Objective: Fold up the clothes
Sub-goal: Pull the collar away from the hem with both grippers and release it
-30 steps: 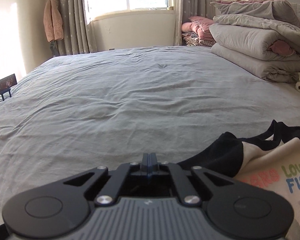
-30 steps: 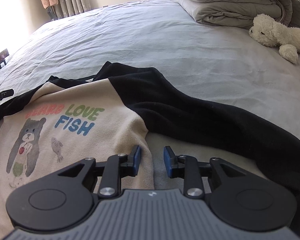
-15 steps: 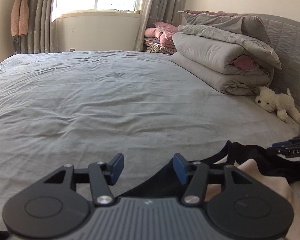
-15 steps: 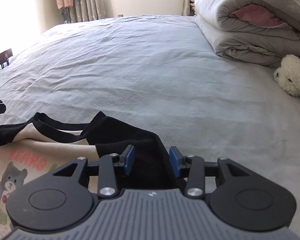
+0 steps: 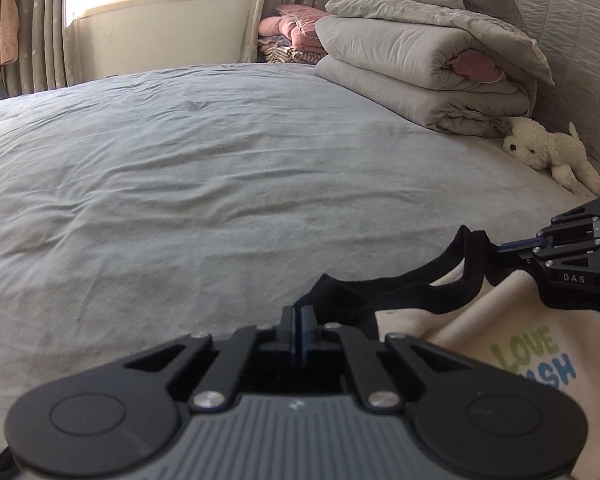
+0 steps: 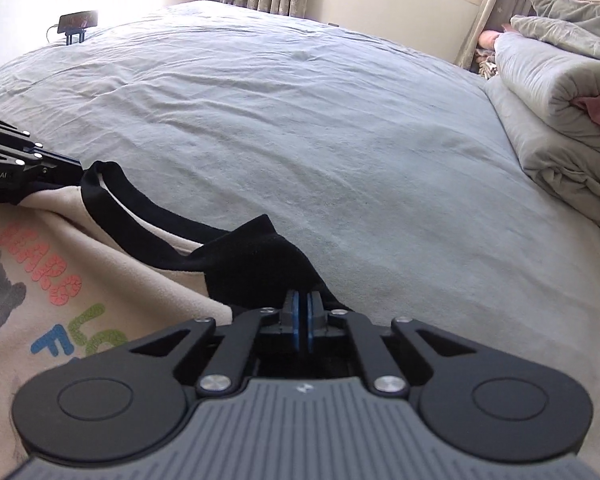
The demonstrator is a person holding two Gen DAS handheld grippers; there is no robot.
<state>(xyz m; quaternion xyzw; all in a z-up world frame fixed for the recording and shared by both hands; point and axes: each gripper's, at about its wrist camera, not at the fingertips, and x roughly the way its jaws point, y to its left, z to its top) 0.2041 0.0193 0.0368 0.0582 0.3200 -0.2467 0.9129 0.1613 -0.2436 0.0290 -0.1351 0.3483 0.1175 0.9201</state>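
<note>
A cream sweatshirt [image 5: 484,320] with black sleeves, a black collar and a "LOVE FISH" bear print lies at the near edge of the bed. My left gripper [image 5: 299,318] is shut on the black fabric at one shoulder. In the right wrist view my right gripper [image 6: 302,314] is shut on the black fabric [image 6: 256,256] of the other shoulder. The black collar [image 6: 140,204] sags between the two grips. Each gripper shows in the other's view: the right gripper [image 5: 518,245] at the far right, the left gripper [image 6: 66,169] at the far left.
The grey bed sheet [image 5: 180,180] stretches wide ahead. A stack of folded grey duvets [image 5: 420,68] and a white plush toy [image 5: 548,152] sit by the headboard on the right. A phone on a stand [image 6: 78,22] stands at the bed's far left edge.
Half a second ago both grippers were open around the black shoulder fabric; both have now shut on it. The collar edge is drawn out between them.
</note>
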